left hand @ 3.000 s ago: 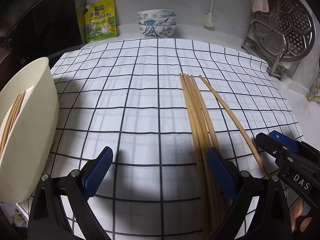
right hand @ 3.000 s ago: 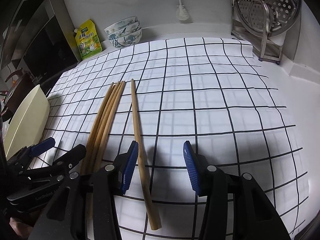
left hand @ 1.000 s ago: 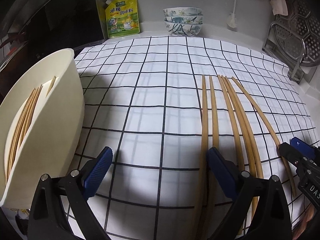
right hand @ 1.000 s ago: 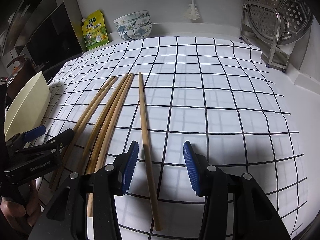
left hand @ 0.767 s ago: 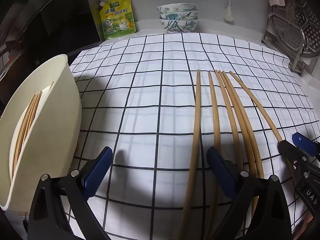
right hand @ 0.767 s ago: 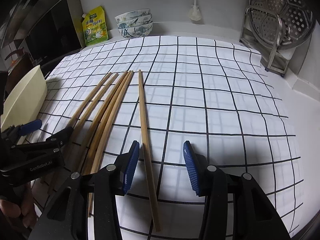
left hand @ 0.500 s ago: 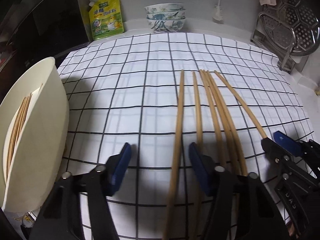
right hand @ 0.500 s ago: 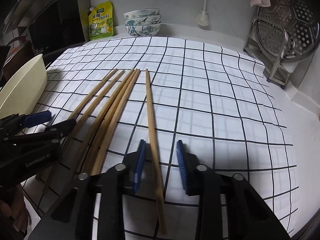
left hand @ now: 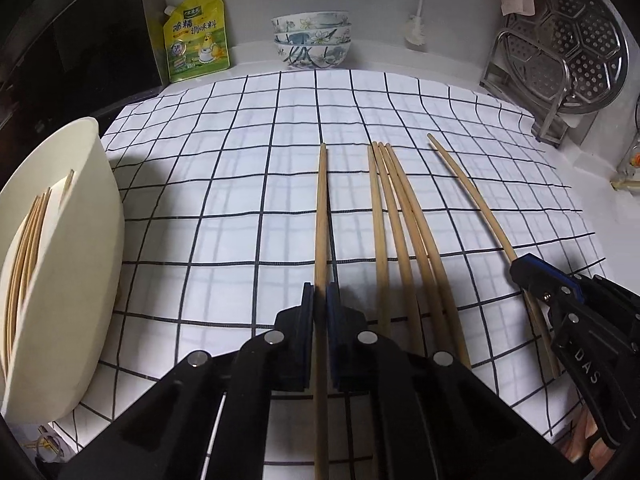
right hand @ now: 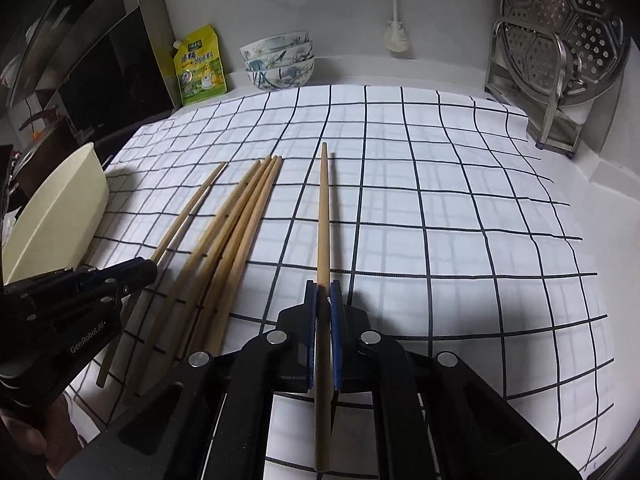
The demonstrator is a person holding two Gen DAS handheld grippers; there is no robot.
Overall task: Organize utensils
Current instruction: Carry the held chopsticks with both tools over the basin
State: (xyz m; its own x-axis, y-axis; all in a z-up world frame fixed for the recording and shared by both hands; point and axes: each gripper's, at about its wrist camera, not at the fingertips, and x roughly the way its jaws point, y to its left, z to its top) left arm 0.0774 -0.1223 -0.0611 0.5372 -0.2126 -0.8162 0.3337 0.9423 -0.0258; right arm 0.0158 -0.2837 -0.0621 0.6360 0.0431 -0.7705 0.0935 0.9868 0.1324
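Note:
Several wooden chopsticks lie on a black-and-white checked cloth [left hand: 240, 200]. My left gripper [left hand: 320, 292] is shut on the leftmost chopstick [left hand: 321, 208], which lies apart from a bundle of loose chopsticks [left hand: 396, 232]. My right gripper [right hand: 323, 286] is shut on the rightmost chopstick [right hand: 324, 208]; in the left wrist view its tip [left hand: 528, 270] clamps that stick [left hand: 468, 192]. The right wrist view shows the left gripper [right hand: 138, 274] on its stick [right hand: 192, 208], beside the bundle [right hand: 240, 220]. A cream holder [left hand: 72, 264] at the left has chopsticks [left hand: 28, 236] in it.
Stacked patterned bowls [left hand: 311, 40] and a yellow seasoning pouch [left hand: 198, 36] stand at the back wall. A metal rack with a perforated steamer plate [left hand: 560, 60] stands at the back right. A dark appliance [right hand: 100, 60] borders the left. A person's hand [right hand: 24, 440] holds the left gripper.
Both grippers went from open to shut, each around one chopstick. The left gripper's chopstick now lies farther from the bundle.

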